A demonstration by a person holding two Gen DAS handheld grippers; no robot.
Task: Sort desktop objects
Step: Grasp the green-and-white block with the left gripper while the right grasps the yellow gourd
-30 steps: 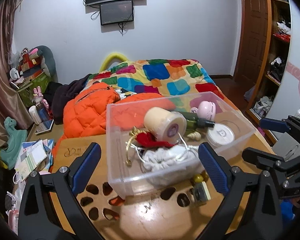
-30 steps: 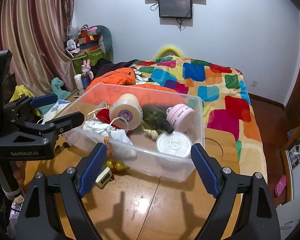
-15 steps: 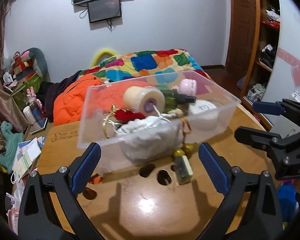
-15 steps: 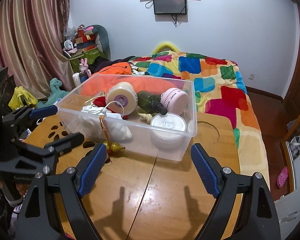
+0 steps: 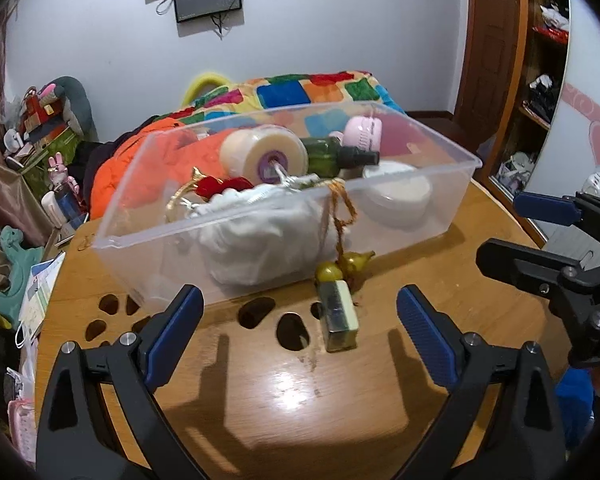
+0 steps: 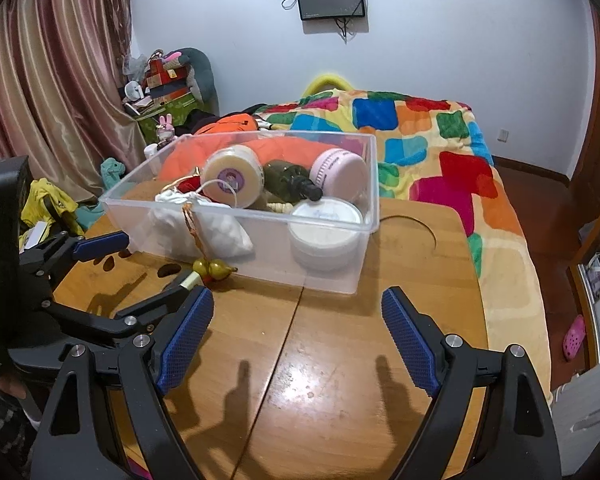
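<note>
Fingers of left gripper point(image 5: 298, 324) and right gripper point(image 6: 298, 326) stand released, now lower, clear bin point(image 5: 456, 196) at 12 o'clock

left tool point(image 5: 298, 322): jaws wide apart, nothing between them, tilted downward | right tool point(image 6: 296, 328): jaws wide apart, nothing between them, tilted downward | the two tools side by side, apart

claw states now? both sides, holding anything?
Left claw: open, holding nothing.
Right claw: open, holding nothing.
</note>
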